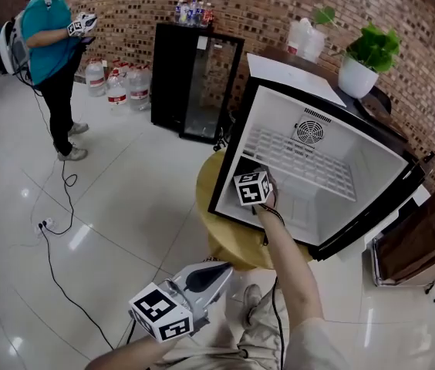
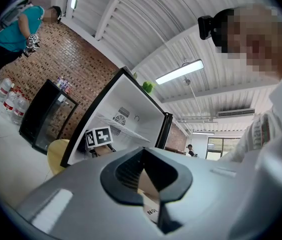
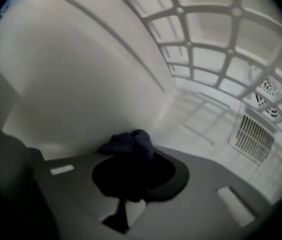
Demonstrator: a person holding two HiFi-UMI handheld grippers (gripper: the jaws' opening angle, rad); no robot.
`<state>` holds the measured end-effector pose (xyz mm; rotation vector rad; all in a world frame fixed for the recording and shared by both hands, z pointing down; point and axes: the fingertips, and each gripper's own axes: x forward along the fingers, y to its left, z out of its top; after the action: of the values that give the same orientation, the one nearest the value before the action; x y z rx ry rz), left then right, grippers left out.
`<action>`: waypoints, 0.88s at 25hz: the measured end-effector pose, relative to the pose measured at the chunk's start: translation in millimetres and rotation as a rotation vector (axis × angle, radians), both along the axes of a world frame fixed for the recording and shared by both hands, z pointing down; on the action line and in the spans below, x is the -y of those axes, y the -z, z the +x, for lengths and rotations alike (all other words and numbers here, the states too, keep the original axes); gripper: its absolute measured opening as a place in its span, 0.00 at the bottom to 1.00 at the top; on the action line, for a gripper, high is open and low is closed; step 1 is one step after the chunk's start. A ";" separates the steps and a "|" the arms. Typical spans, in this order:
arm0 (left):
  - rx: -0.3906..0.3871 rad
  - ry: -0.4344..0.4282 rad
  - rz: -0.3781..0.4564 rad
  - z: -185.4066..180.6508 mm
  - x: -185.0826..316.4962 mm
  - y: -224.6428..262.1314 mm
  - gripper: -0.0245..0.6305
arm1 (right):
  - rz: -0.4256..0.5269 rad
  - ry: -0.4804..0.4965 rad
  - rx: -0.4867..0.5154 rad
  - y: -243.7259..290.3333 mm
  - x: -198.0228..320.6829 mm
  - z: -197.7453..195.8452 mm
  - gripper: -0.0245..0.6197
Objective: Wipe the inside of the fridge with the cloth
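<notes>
The small fridge (image 1: 228,160) stands open on a round yellow table (image 1: 221,237), white inside, with a wire shelf (image 1: 302,160) and a round fan vent (image 1: 308,132) on its back wall. My right gripper (image 1: 254,185) reaches in at the lower left of the opening. In the right gripper view, my right gripper (image 3: 131,156) is shut on a bunched dark blue cloth (image 3: 130,143), which lies against the white left wall under the wire shelf (image 3: 216,29). My left gripper (image 1: 224,270) hangs low in front of the table, shut and empty (image 2: 143,176).
A person in a teal shirt (image 1: 52,29) stands at the far left beside water bottles (image 1: 117,83). A black glass-door cabinet (image 1: 194,83) is behind the table. A cable (image 1: 55,230) trails over the floor. A potted plant (image 1: 360,72) and a wooden tray (image 1: 426,237) are at the right.
</notes>
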<state>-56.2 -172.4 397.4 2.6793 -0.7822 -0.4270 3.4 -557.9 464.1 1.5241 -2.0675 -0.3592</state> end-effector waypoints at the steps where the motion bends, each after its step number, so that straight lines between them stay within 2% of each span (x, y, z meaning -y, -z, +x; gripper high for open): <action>1: 0.000 -0.001 0.002 -0.8 0.7 0.4 0.04 | -0.029 0.011 -0.006 -0.7 -3.3 -3.1 0.09; 4: 0.000 -0.003 -0.002 -2.3 2.1 -0.9 0.04 | -0.145 0.071 0.014 -6.1 -22.8 -10.2 0.09; 11: 0.004 -0.016 -0.020 5.3 -0.5 -7.5 0.04 | -0.282 0.323 -0.129 -28.7 -122.4 -45.5 0.09; 13: 0.007 -0.019 -0.017 7.4 -2.6 -7.0 0.04 | -0.315 0.426 -0.102 -31.1 -154.7 -56.3 0.09; 15: 0.013 -0.019 -0.015 8.8 -3.7 -6.8 0.04 | -0.293 0.475 -0.041 -21.8 -172.2 -59.5 0.10; 17: 0.016 -0.024 -0.010 10.7 -4.8 -6.0 0.04 | -0.172 0.406 -0.011 1.9 -167.6 -48.0 0.10; 20: 0.021 -0.032 -0.007 12.7 -9.7 -4.8 0.04 | 0.096 0.150 -0.068 38.5 -135.8 -11.1 0.10; 22: 0.022 -0.038 -0.007 13.7 -12.9 -4.6 0.04 | 0.238 -0.007 -0.113 54.4 -114.7 9.8 0.10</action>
<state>-42.5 -159.5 402.0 2.6924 -0.7365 -0.3852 13.2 -443.2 409.7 1.6054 -1.9864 -0.6943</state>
